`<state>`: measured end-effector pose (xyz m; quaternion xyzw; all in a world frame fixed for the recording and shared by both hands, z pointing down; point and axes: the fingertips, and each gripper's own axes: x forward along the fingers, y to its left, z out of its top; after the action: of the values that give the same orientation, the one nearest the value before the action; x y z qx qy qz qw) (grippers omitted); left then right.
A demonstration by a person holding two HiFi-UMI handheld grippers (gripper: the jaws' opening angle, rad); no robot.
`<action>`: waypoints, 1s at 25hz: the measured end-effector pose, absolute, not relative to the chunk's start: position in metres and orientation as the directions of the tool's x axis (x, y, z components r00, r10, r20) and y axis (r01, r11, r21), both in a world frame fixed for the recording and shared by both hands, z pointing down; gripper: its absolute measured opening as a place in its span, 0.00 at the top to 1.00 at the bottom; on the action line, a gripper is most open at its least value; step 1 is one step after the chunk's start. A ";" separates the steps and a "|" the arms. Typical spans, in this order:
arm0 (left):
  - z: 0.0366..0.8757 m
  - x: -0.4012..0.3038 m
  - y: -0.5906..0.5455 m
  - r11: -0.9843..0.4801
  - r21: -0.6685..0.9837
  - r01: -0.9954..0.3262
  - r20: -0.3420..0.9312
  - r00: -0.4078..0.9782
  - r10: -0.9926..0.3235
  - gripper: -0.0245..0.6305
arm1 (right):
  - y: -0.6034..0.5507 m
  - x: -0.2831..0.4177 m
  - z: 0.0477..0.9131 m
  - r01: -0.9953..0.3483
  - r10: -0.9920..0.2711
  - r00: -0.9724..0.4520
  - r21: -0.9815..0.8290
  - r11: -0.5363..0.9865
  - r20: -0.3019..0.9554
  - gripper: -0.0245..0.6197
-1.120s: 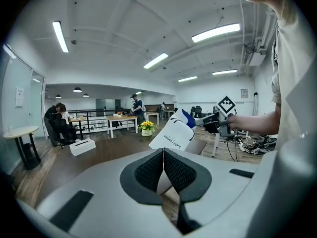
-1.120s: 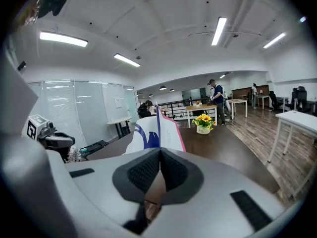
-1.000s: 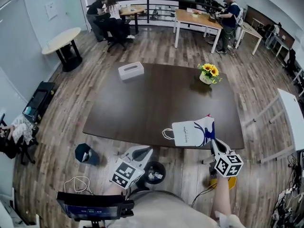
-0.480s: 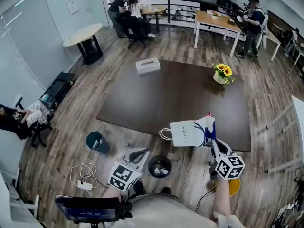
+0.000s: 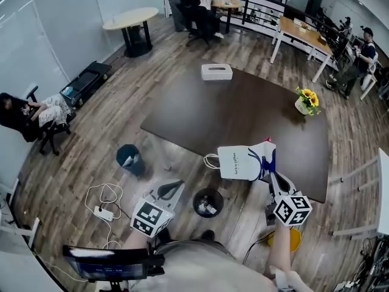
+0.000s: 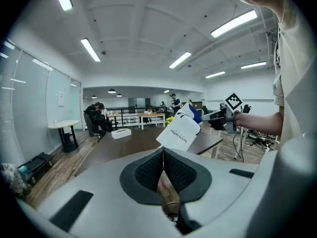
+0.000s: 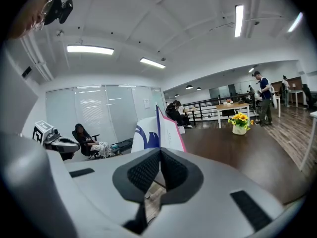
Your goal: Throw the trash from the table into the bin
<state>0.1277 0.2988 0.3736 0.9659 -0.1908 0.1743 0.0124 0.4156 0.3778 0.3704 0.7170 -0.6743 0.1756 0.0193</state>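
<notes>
1. Right hand-held gripper: jaws closed on one end of the white paper bag. In the right gripper view the pads pinch the bag's edge.
2. Bag position: centre right of the head view, over the near edge of the counter. Its long axis runs roughly left to right across the frame, away from the gripper, with the handles at the far left end.
3. Target: the black bin stands on the floor, below and left of the bag in the frame, between the two grippers. A blue bin stands well apart, further left.
4. Left hand-held gripper: jaws together, nothing seen projecting from them, just left of the black bin.
5. Judgement: the bag needs to travel down and left in the frame to clear the bin rim
</notes>
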 end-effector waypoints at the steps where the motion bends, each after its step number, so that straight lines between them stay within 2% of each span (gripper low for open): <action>1: 0.373 0.112 0.291 -0.924 -0.036 -0.381 0.333 0.867 -0.370 0.94 | 0.370 0.400 0.367 -0.976 -0.959 0.024 -0.199 -0.084 0.283 0.94; 5: 0.366 0.044 0.259 -0.917 -0.008 -0.398 0.299 0.874 -0.382 0.94 | 0.336 0.328 0.350 -0.985 -0.954 0.016 -0.159 -0.067 0.299 0.94; 9: 0.376 0.006 0.247 -0.912 -0.012 -0.409 0.263 0.879 -0.398 0.94 | 0.325 0.288 0.351 -0.989 -0.958 0.009 -0.137 -0.050 0.287 0.94; 16: 0.371 -0.120 0.171 -0.890 0.033 -0.454 0.226 0.871 -0.436 0.94 | 0.241 0.151 0.344 -0.996 -0.943 -0.047 -0.092 0.017 0.330 0.94; 25: 0.390 -0.194 0.126 -0.840 0.093 -0.535 0.223 0.833 -0.506 0.94 | 0.179 0.088 0.360 -0.993 -0.916 -0.102 -0.088 0.074 0.388 0.94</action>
<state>-0.1943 0.1263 0.3896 0.9544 -0.2726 0.0954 0.0758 0.0884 0.1790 0.3604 0.6599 -0.7234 0.1668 0.1162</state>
